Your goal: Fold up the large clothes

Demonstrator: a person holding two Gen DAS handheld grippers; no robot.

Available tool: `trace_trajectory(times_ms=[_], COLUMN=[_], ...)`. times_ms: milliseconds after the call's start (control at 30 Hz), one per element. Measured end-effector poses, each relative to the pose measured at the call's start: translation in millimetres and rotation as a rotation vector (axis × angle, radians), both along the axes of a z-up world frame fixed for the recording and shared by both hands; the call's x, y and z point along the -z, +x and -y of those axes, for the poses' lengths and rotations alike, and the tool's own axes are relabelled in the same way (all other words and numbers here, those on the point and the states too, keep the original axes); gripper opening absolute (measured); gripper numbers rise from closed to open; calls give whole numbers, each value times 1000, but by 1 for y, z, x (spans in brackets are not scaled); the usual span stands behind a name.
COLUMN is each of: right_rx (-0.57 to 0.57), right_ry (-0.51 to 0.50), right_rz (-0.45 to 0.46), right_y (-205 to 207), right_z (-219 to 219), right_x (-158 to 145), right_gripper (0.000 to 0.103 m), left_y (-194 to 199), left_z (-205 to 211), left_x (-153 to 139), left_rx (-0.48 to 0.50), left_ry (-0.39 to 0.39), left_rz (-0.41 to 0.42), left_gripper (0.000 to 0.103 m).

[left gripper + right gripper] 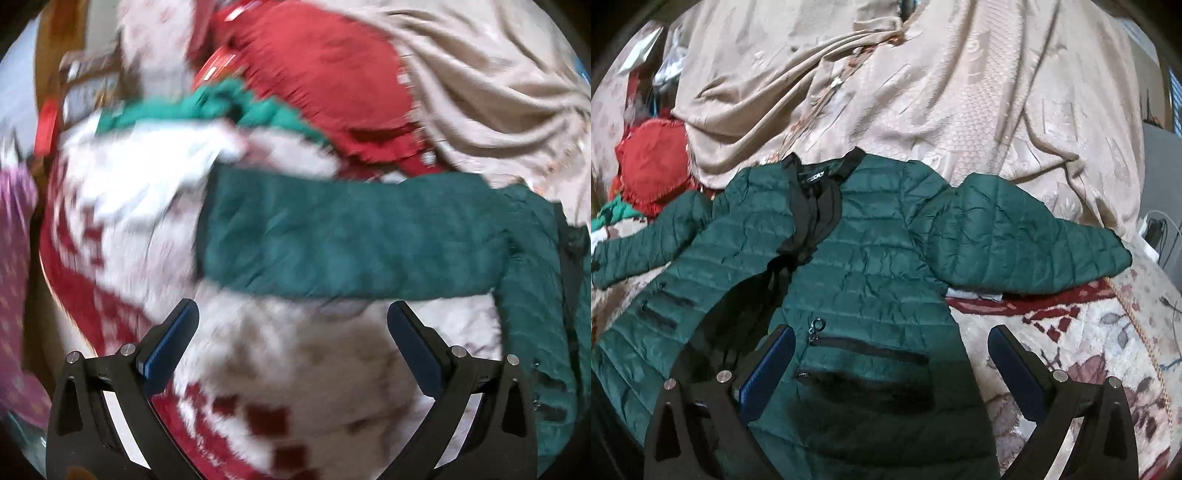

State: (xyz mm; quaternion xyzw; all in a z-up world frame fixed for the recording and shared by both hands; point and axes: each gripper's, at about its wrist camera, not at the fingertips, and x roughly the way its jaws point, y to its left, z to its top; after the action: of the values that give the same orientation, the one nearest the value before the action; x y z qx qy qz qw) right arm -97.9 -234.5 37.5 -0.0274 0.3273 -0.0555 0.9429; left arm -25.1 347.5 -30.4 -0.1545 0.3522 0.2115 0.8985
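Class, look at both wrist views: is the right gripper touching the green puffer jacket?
Cannot tell. In the right wrist view the right gripper stands open over the green puffer jacket, its left finger overlapping the fabric, but no clear gap or contact shows.

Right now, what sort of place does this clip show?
Probably a home, likely a living room or bedroom floor. A green jacket lies spread on a patterned rug, a beige blanket is draped behind it, and more clothes, such as a red garment, are piled nearby.
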Motion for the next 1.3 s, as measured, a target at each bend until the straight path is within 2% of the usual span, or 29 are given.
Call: trace_trajectory(times_ms=[67, 167, 267, 367, 467, 500, 533, 567, 600, 767, 800, 833, 933, 1067, 1100, 1200, 1300], right_rx=[2, 6, 9, 7, -2, -5, -10, -14, -19, -33, -33, -32, -25, -21, -21, -15, 41], right_ry=[4, 14, 27, 32, 28, 24, 21, 21, 21, 10, 8, 8, 15, 13, 13, 10, -54], right_rz=[-10, -28, -45, -68, -81, -82, -84, -84, -87, -91, -92, -93, -97, -99, -98, -93, -128], right_y=[2, 6, 9, 15, 19, 20, 21, 22, 23, 24, 24, 24, 24, 24, 24, 22, 26], right_z=[1, 2, 3, 1, -3, -5, -6, -8, -10, -15, -15, -15, -12, -11, -11, -10, -5], right_x=[2, 5, 9, 14, 17, 18, 19, 20, 21, 23, 23, 23, 24, 24, 23, 23, 27], right_gripper=[103, 103, 103, 103, 103, 103, 103, 103, 103, 103, 103, 103, 103, 103, 103, 103, 103], left_y=[-8, -8, 5, 16, 27, 31, 35, 37, 38, 41, 42, 41, 45, 48, 48, 45, 45], left_z=[-18, -35, -49, -66, -81, -83, -85, -87, -87, -85, -86, -87, -96, -94, -92, -79, -60], left_x=[19, 34, 38, 35, 36, 35, 36, 36, 36, 30, 31, 33, 40, 36, 32, 7, -28], left_rx=[-37, -62, -28, -45, -26, -12, 10, 24, 37, 43, 25, 16, -7, -13, -15, 21, 77], left_ry=[-83, -136, -199, -251, -338, -362, -384, -395, -402, -334, -315, -311, -336, -325, -316, -295, -274], left_rz=[14, 34, 78, 139, 186, 190, 185, 175, 174, 160, 147, 140, 129, 107, 104, 156, 218], left_gripper=[102, 100, 96, 93, 87, 70, 40, 24, 18, 19, 24, 28, 32, 28, 19, 16, 16])
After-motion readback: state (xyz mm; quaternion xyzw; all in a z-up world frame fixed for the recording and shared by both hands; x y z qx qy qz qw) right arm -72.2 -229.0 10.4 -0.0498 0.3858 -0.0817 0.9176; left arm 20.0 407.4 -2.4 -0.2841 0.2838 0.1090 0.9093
